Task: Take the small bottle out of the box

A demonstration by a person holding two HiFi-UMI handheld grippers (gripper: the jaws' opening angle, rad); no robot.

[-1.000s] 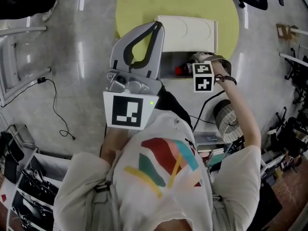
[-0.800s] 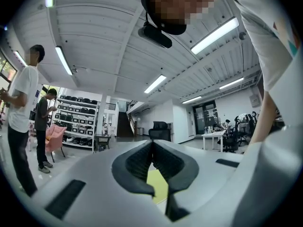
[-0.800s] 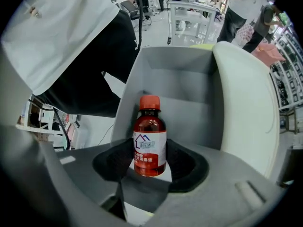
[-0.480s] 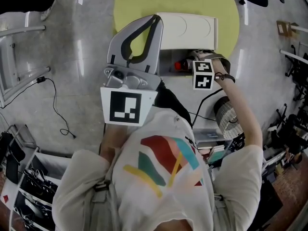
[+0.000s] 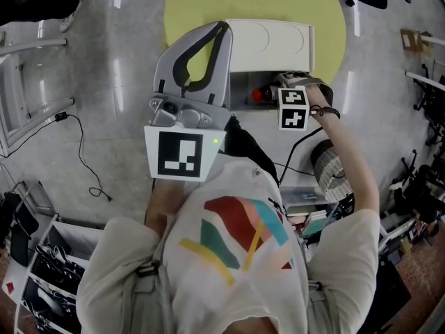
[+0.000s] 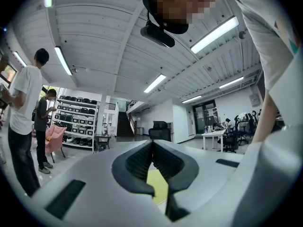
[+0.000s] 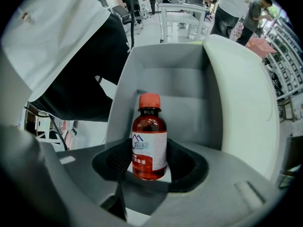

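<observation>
The small bottle [image 7: 149, 143], amber with a red cap and a white and red label, is inside the white box [image 7: 123, 89], its cap pointing away from my right gripper. The right gripper [image 7: 149, 148] reaches into the box. It is open, with its dark pads [image 7: 182, 162] on either side of the bottle's lower half. In the head view the bottle's red cap [image 5: 259, 94] shows just left of the right gripper [image 5: 278, 92]. The box's lid [image 5: 271, 44] lies open on the round yellow table [image 5: 201, 5]. My left gripper [image 5: 224, 28] is raised beside the box, shut and empty, with its pads [image 6: 142, 162] together.
A black cable [image 5: 83, 158] trails over the grey floor on the left. Racks of tools [image 5: 42, 270] stand at the lower left. In the left gripper view two people [image 6: 23, 126] stand by storage shelves [image 6: 80, 122], with desks and chairs [image 6: 222, 138] farther back.
The left gripper has risen slightly toward the table. The right gripper stays at the box with the bottle between its jaws.
</observation>
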